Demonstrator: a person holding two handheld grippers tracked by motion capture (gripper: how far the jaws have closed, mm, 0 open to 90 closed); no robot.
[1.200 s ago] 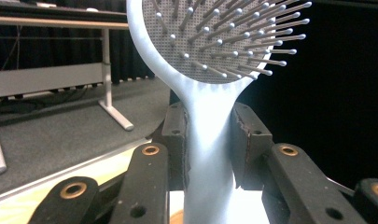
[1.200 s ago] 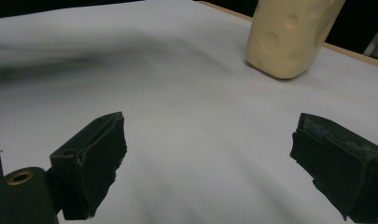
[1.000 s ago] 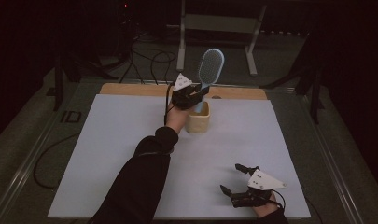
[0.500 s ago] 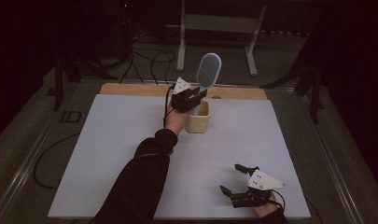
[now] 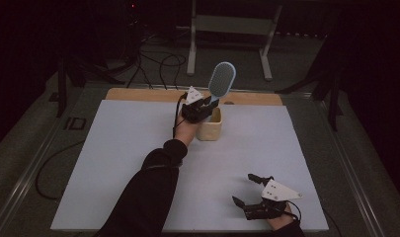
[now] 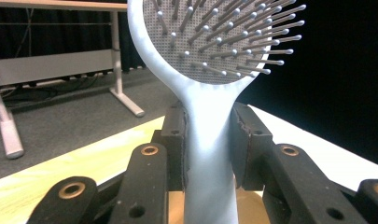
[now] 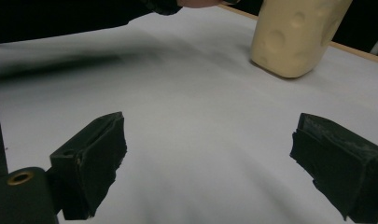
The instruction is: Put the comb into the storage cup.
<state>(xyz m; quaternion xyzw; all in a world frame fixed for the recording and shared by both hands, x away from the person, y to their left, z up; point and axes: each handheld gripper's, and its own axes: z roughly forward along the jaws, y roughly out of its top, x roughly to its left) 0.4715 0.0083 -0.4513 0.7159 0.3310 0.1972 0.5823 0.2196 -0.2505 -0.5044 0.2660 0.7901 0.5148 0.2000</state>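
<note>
Little has shifted since the earlier frames: the hairbrush (image 5: 221, 81) has tilted slightly and sits a touch lower over the cup (image 5: 210, 126). One white table (image 5: 113, 148) carries one cream cup at its far middle. One brush stands nearly upright, handle down toward the cup, pinched by the left gripper (image 5: 203, 106). The right gripper (image 5: 252, 190), near right, rests spread and empty.

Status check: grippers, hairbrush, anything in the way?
Left gripper shut on hairbrush handle, brush upright over the cream cup. Right gripper open, empty, low over the white table. Nothing in the way.
</note>
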